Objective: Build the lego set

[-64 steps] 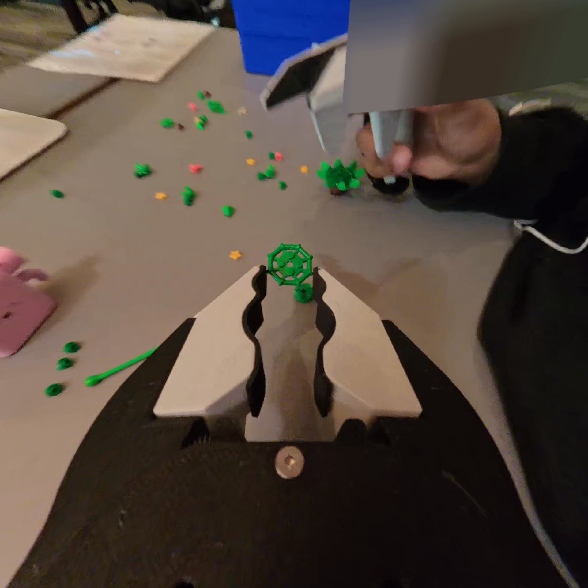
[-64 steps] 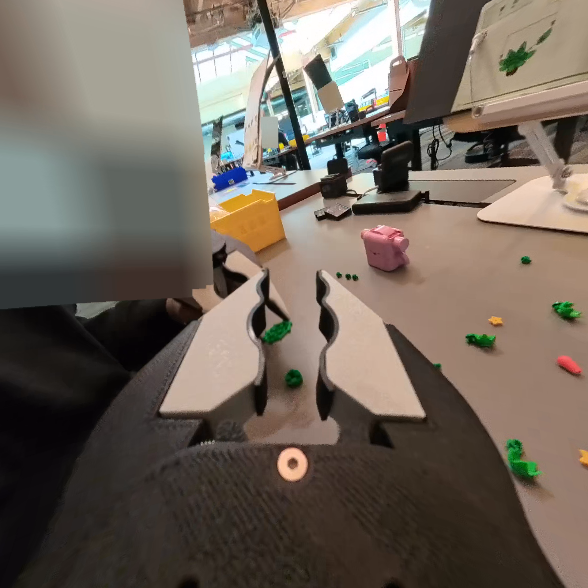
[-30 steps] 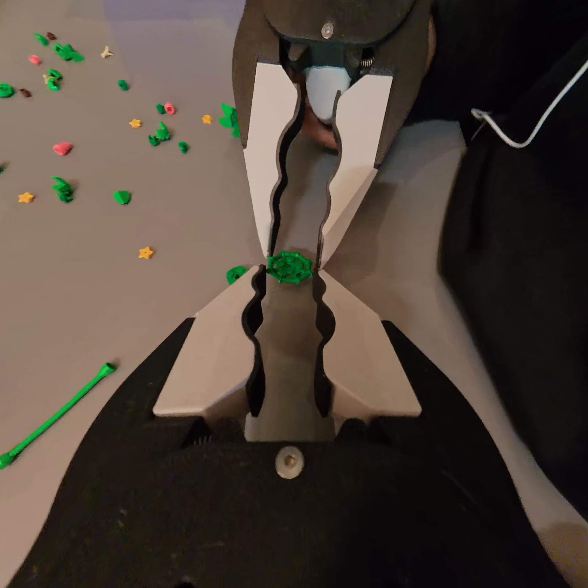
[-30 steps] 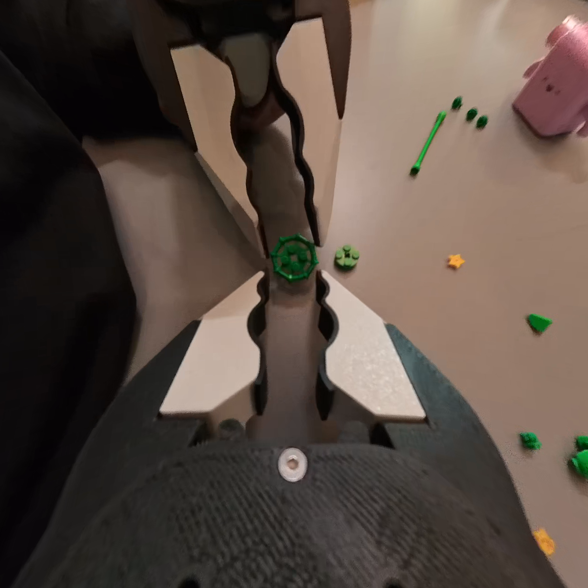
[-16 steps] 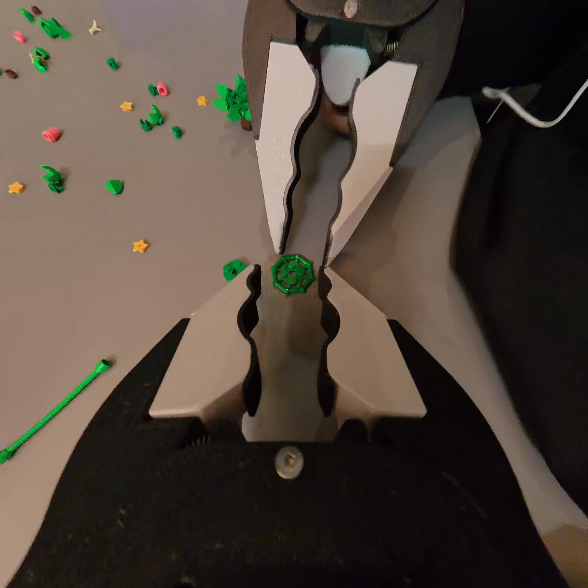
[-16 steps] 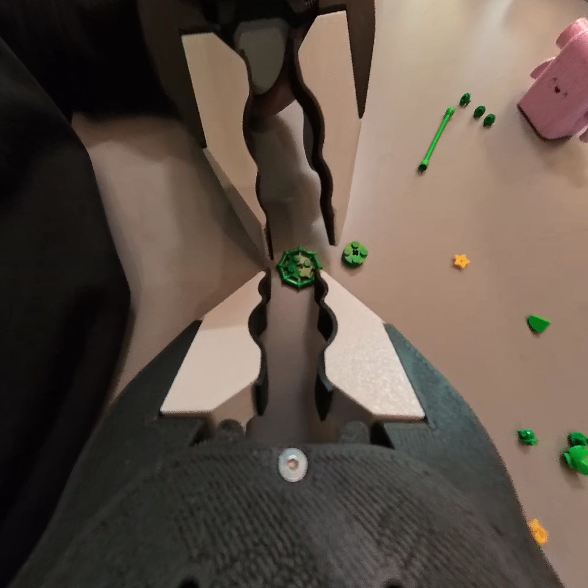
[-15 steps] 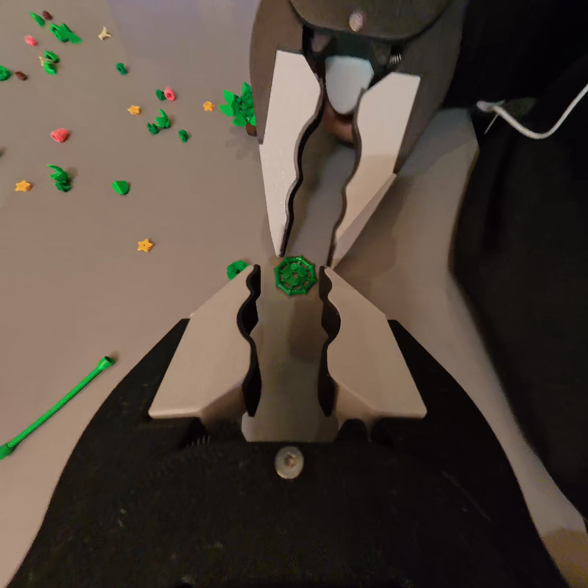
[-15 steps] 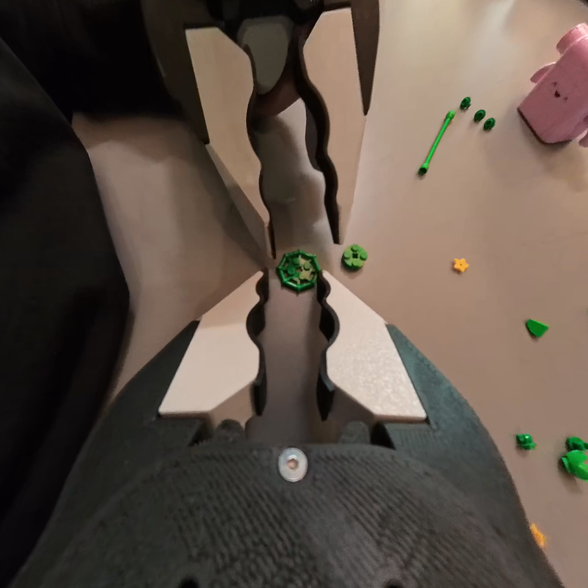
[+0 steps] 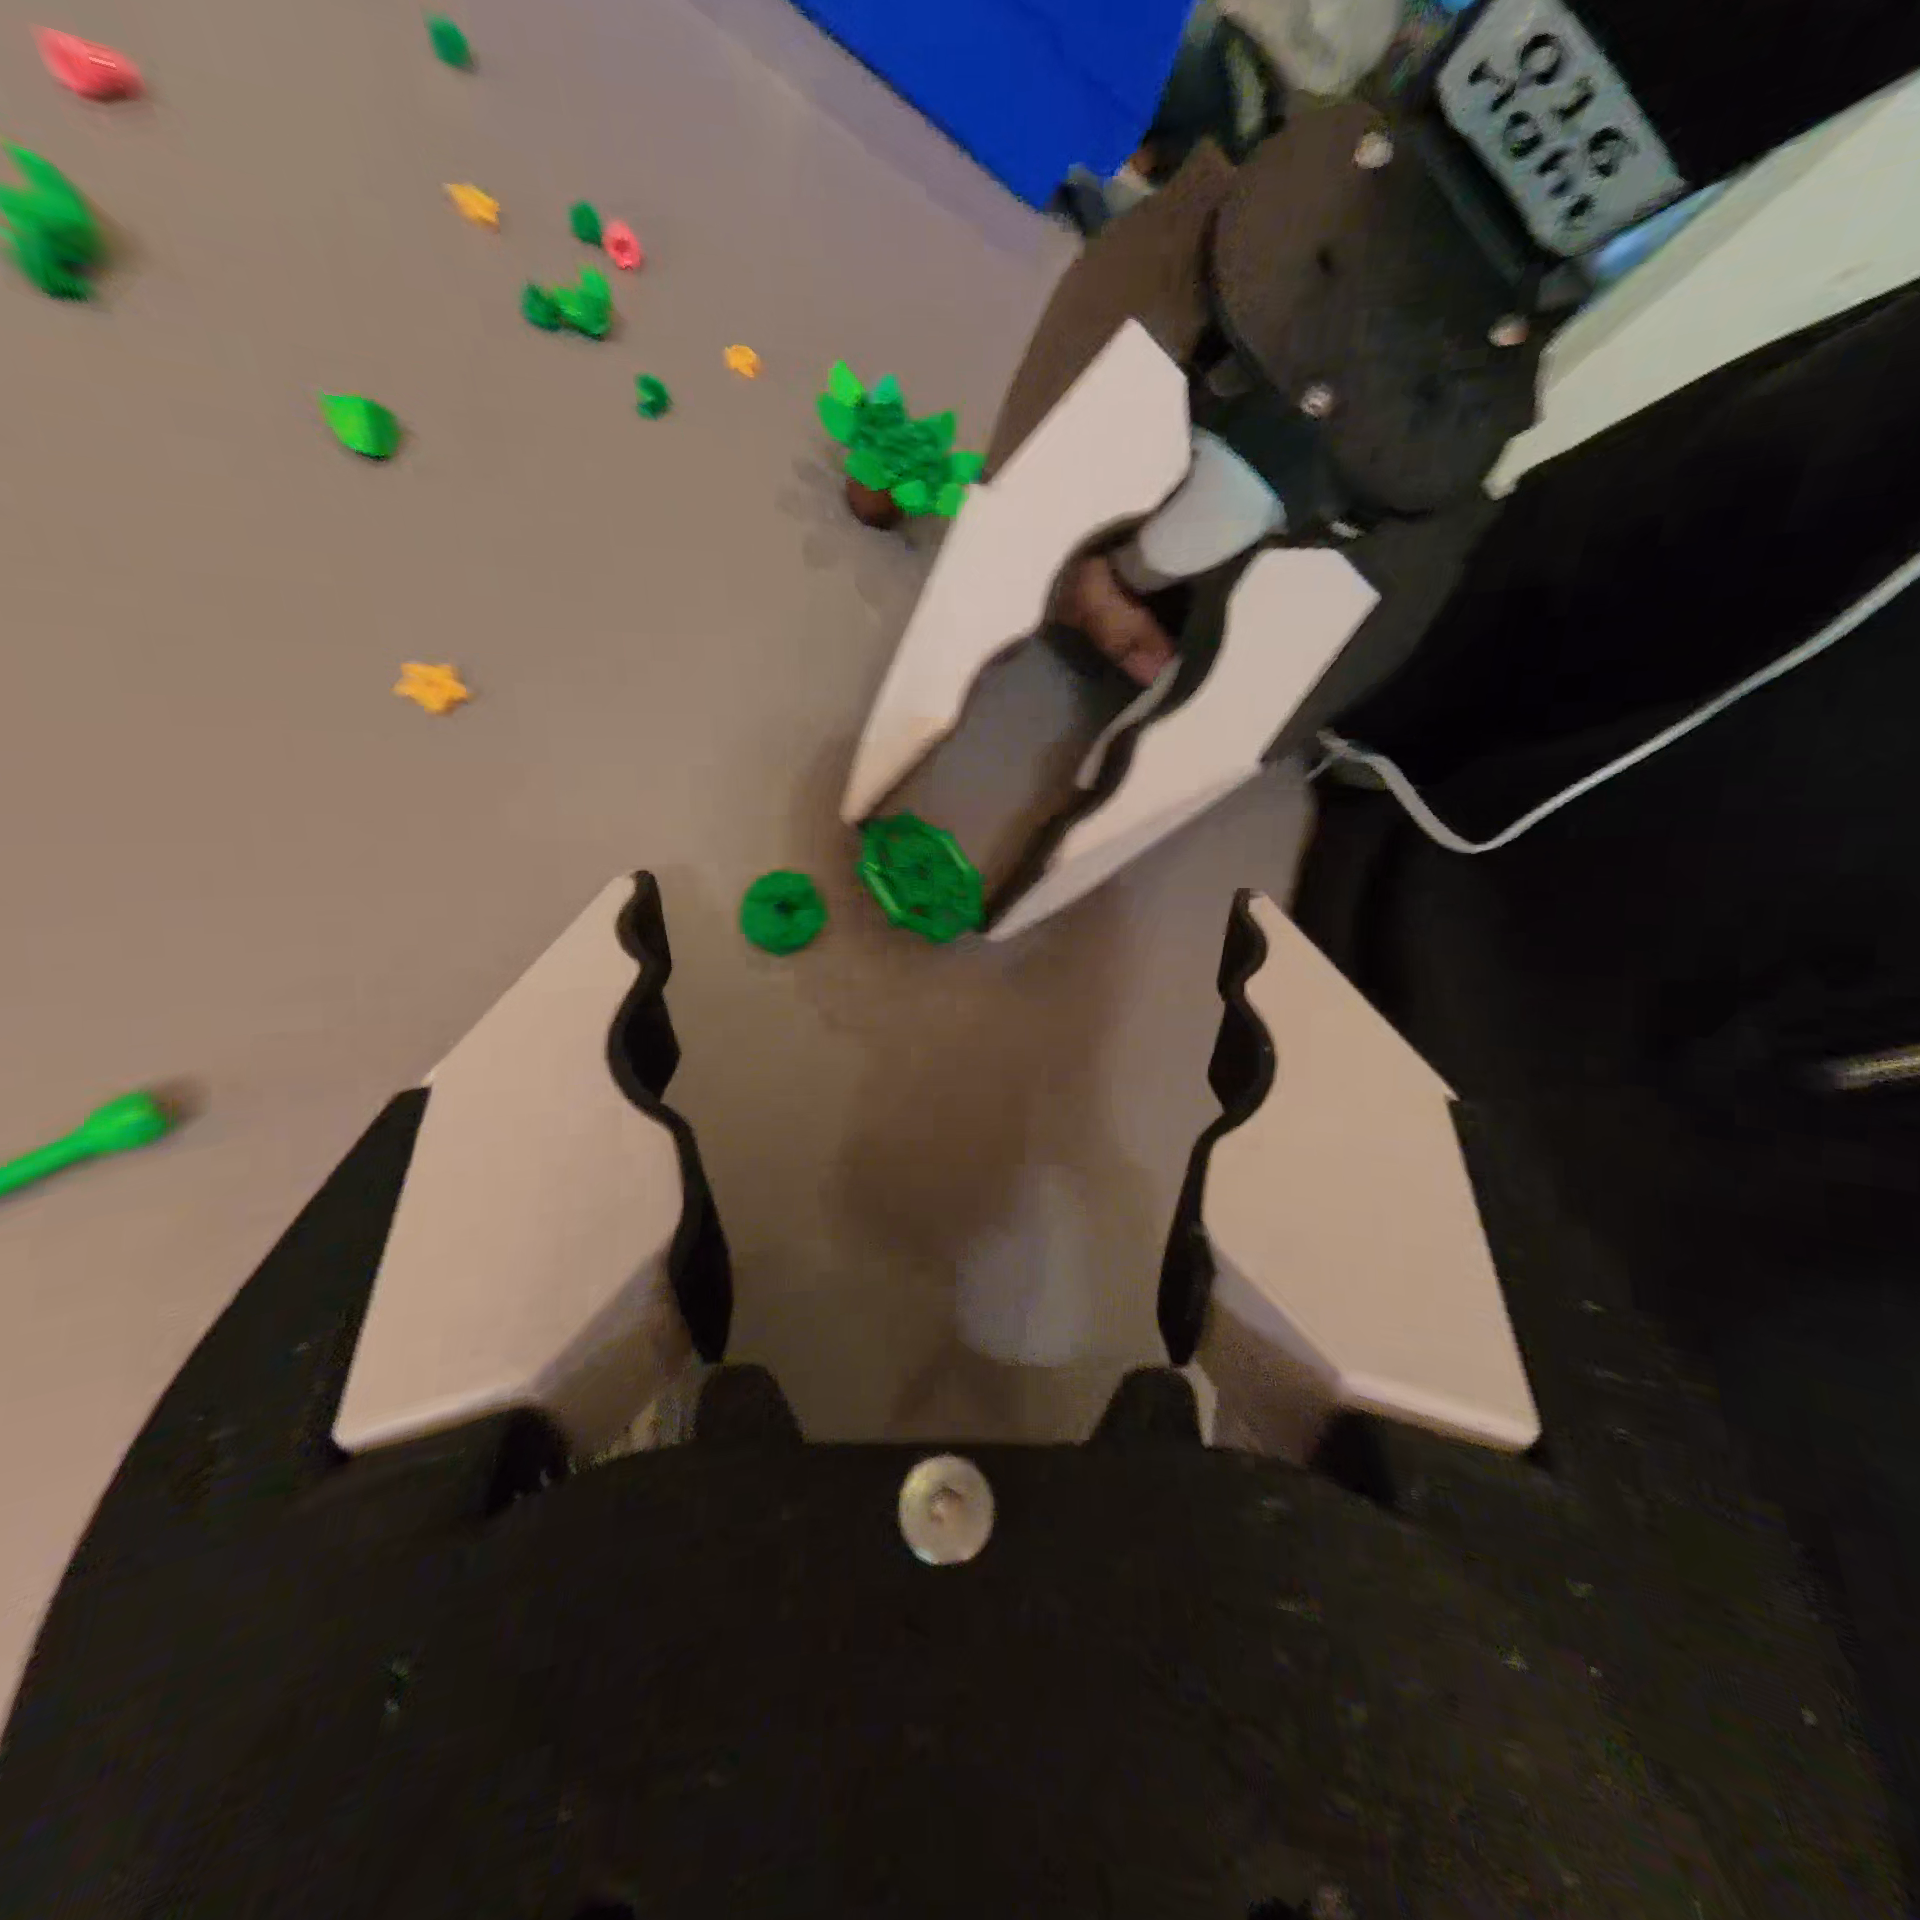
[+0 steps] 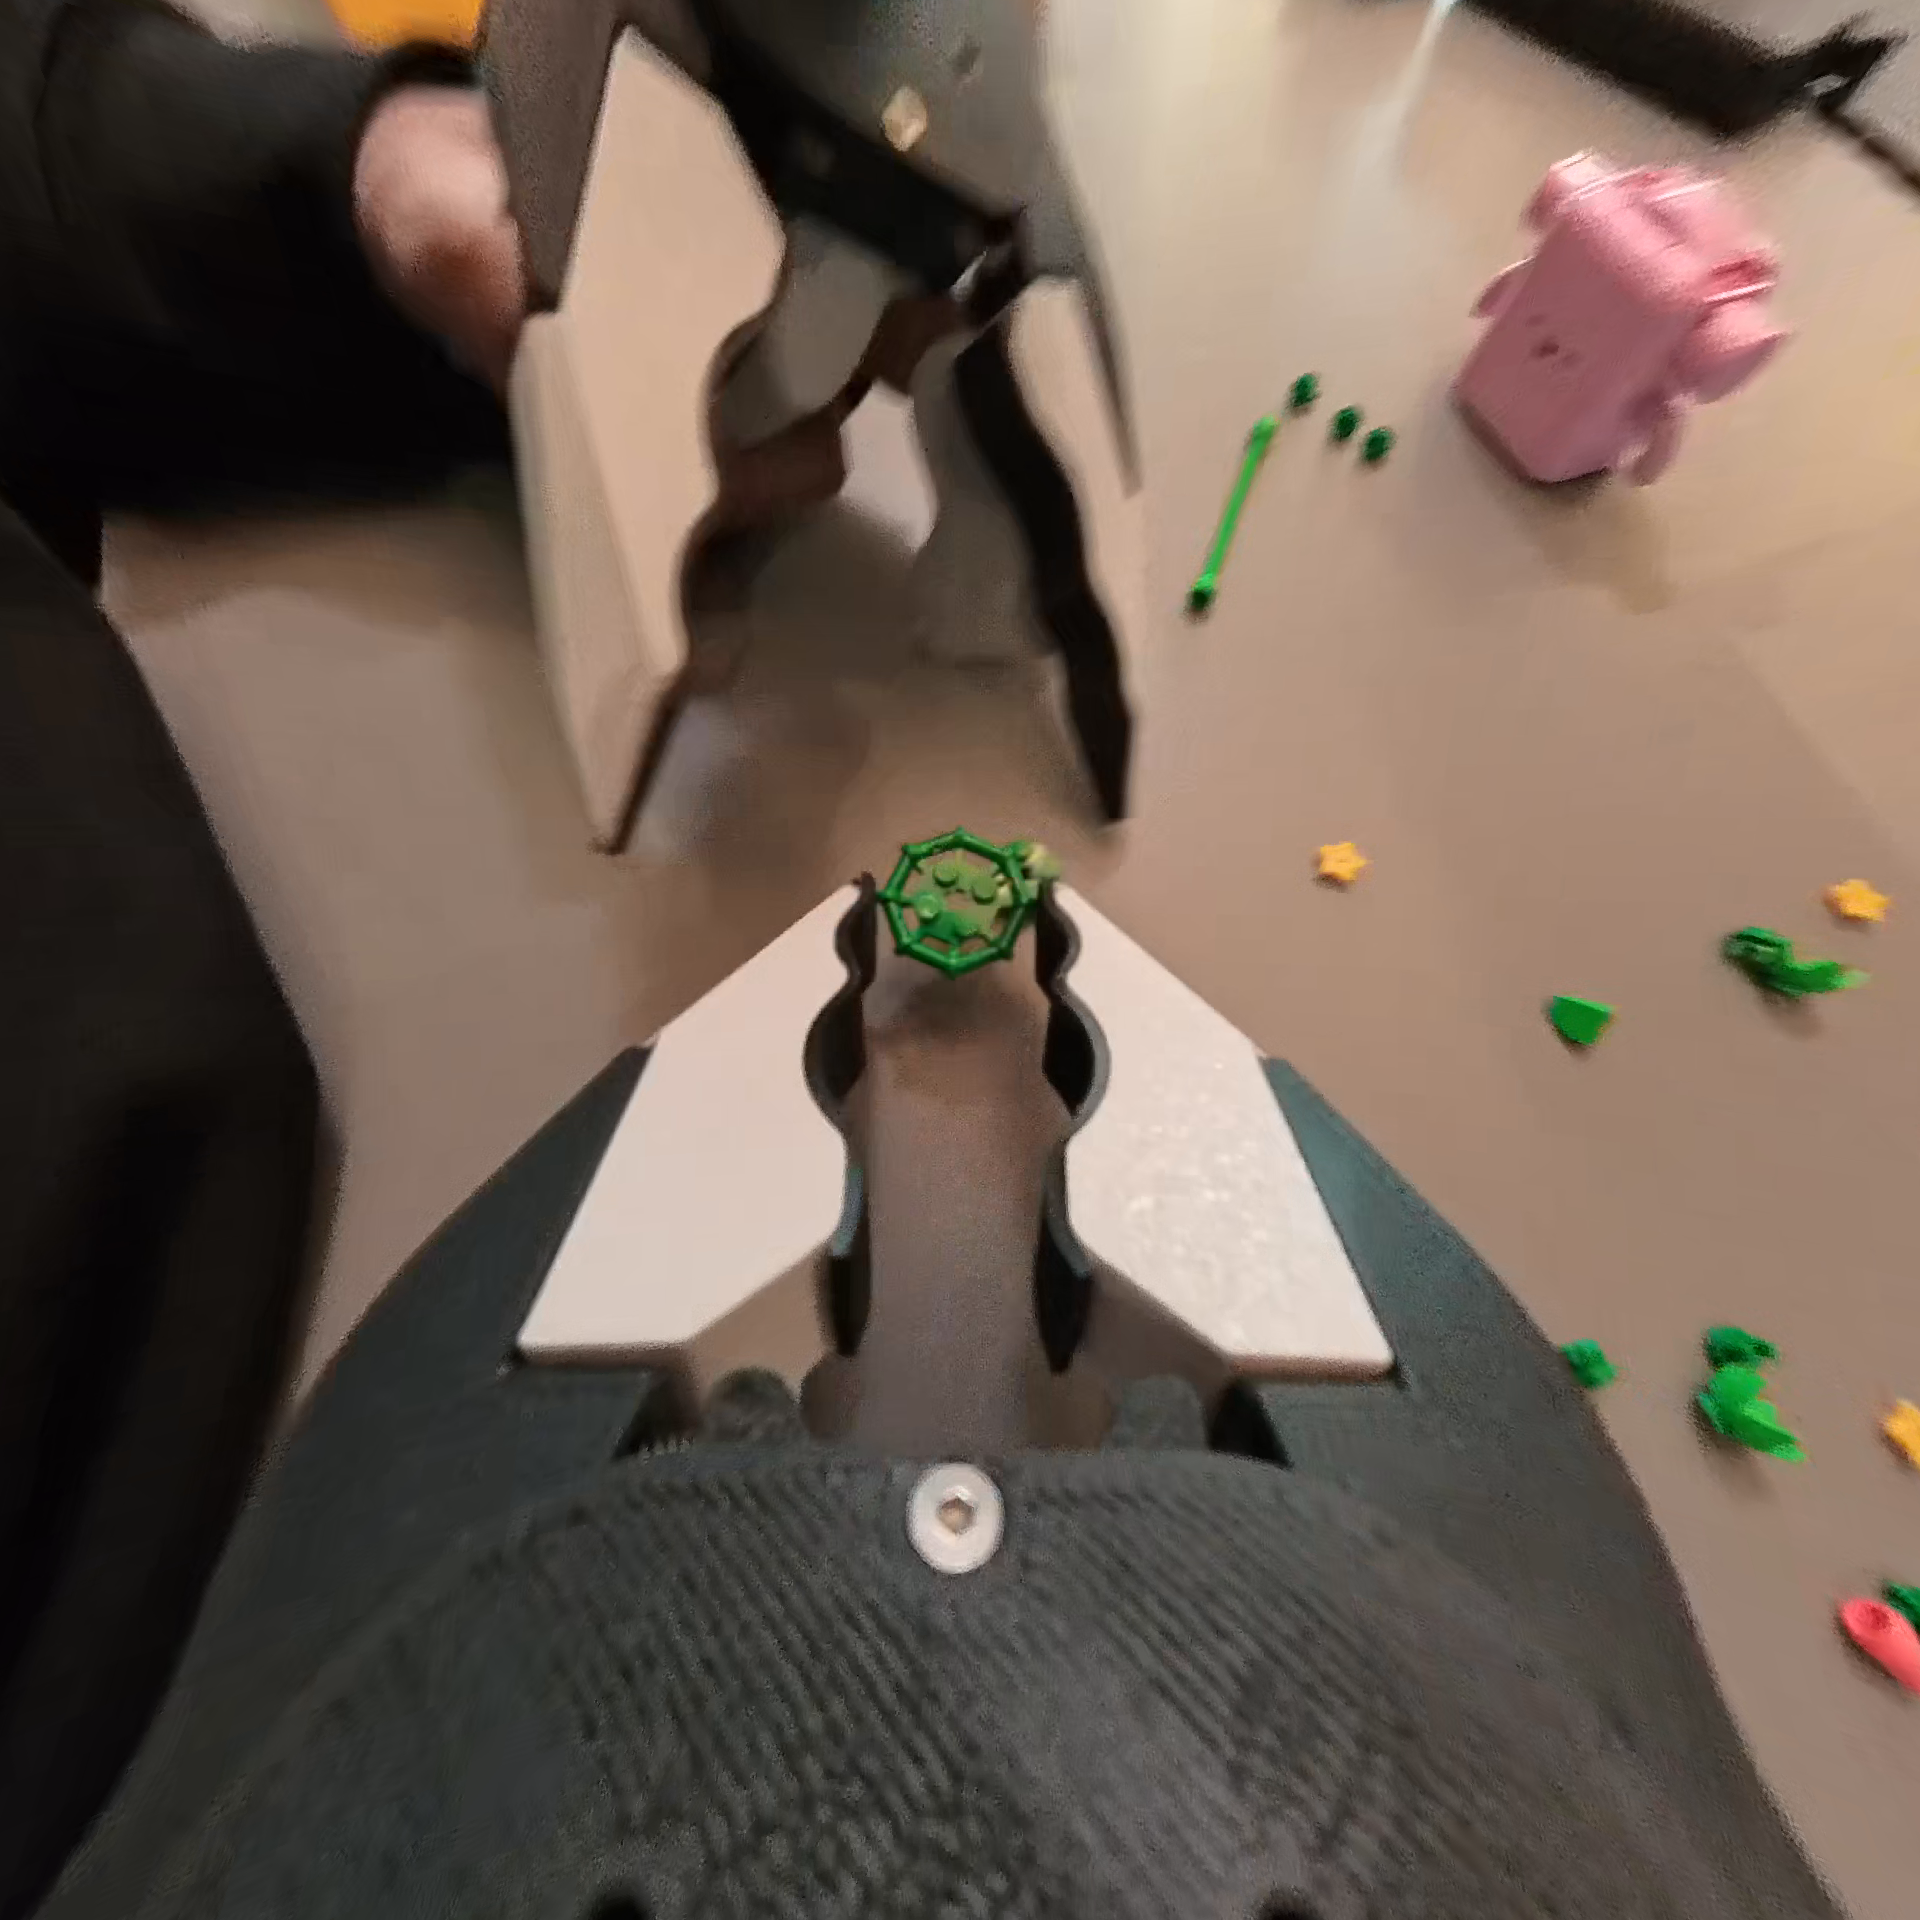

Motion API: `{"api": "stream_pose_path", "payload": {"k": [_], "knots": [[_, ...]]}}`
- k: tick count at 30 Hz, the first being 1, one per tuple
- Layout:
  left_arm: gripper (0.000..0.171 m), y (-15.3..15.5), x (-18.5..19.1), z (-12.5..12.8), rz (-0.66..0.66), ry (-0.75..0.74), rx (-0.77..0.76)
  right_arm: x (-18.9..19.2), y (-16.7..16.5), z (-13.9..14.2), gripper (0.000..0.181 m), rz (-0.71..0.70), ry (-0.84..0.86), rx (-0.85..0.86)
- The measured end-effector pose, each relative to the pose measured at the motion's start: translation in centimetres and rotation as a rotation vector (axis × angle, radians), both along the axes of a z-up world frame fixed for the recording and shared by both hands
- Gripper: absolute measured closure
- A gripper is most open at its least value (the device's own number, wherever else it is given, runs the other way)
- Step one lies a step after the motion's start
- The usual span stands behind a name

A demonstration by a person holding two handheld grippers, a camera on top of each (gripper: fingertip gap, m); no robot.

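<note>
My right gripper [image 10: 951, 906] is shut on a green spider-web-shaped lego piece [image 10: 954, 904], held edge to edge at its fingertips just above the grey table [image 10: 1455, 727]. In the left wrist view the same piece [image 9: 920, 878] sits in the right gripper's tips [image 9: 925, 862]. My left gripper [image 9: 935, 899] is wide open and empty, a short way back from the piece; it also shows in the right wrist view [image 10: 862, 816]. A small round green plate [image 9: 782, 912] lies on the table beside the web piece.
A leafy green plant assembly [image 9: 894, 457] stands beyond the right gripper. A green stem rod [image 10: 1231, 514], a pink block figure [image 10: 1621, 322] and scattered green leaves, yellow stars [image 9: 431, 686] and pink bits lie on the table. A blue bin [image 9: 997, 83] stands at the back. Less than 4 cm separates the two grippers' tips. It is some 10 cm from my left tips to the green stem rod [image 10: 1231, 514].
My left gripper has opened wide, let go of the web piece and drawn back. The right gripper keeps hold of the piece and has tilted.
</note>
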State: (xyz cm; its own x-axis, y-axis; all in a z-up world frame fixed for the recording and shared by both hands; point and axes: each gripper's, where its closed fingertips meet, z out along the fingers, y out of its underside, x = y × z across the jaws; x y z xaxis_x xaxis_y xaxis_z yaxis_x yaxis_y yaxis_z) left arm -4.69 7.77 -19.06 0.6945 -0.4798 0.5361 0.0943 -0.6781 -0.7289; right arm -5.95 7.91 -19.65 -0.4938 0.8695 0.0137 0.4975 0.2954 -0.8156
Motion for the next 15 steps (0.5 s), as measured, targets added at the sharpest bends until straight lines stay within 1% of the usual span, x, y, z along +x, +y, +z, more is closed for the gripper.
{"api": "stream_pose_path", "payload": {"k": [2, 5, 8, 10, 15], "knots": [[0.072, -0.3, 0.6, 0.5, -0.03, -0.063, 0.003, -0.6, 1.1, 1.0, 0.152, -0.072, 0.029, -0.043], [0.077, -0.3, 0.5, 0.6, -0.025, -0.068, 0.005, -1.3, 1.7, 1.2, 0.152, -0.129, 0.019, -0.083], [0.079, -0.8, 0.9, 0.4, -0.046, -0.079, -0.023, -1.6, 1.4, 0.5, 0.152, -0.155, -0.007, -0.072], [0.085, -1.4, 1.4, 0.4, -0.078, -0.125, -0.048, -1.6, 1.3, 0.3, 0.152, -0.168, -0.009, -0.062], [0.086, -1.9, 1.5, 0.5, -0.08, -0.138, -0.052, -0.7, 1.1, -0.1, 0.152, -0.167, -0.023, -0.044]]}}
